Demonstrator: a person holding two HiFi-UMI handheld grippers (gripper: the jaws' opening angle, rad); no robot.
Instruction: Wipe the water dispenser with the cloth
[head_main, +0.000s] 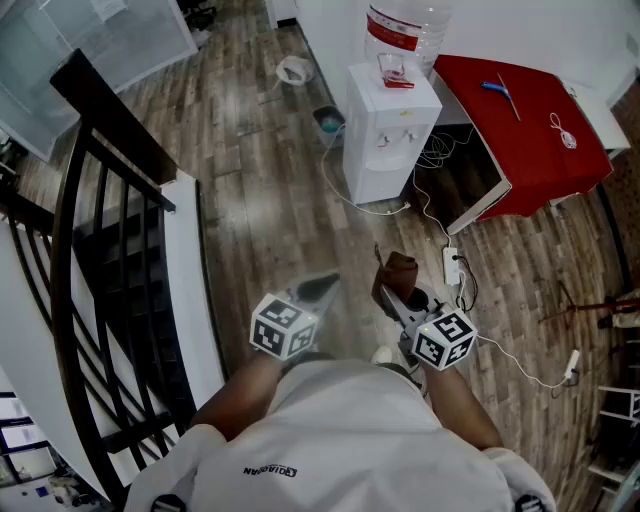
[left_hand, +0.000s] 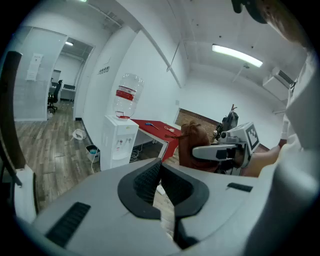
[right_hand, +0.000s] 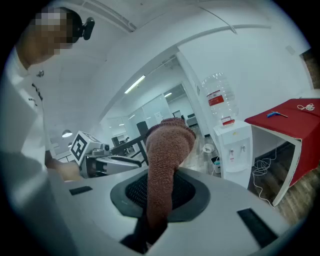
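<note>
The white water dispenser (head_main: 390, 130) stands on the wood floor by the far wall, a clear bottle (head_main: 405, 35) upside down on top. It also shows in the left gripper view (left_hand: 119, 142) and the right gripper view (right_hand: 232, 147), some way off. My right gripper (head_main: 390, 297) is shut on a brown cloth (head_main: 398, 272), which stands up between the jaws (right_hand: 167, 155). My left gripper (head_main: 320, 288) is beside it, shut, with nothing held (left_hand: 160, 182). Both are close to my body, well short of the dispenser.
A red-covered table (head_main: 530, 130) stands right of the dispenser. A power strip with cables (head_main: 451, 265) lies on the floor between me and it. A small bin (head_main: 328, 120) sits left of the dispenser. A black stair railing (head_main: 110, 250) runs along my left.
</note>
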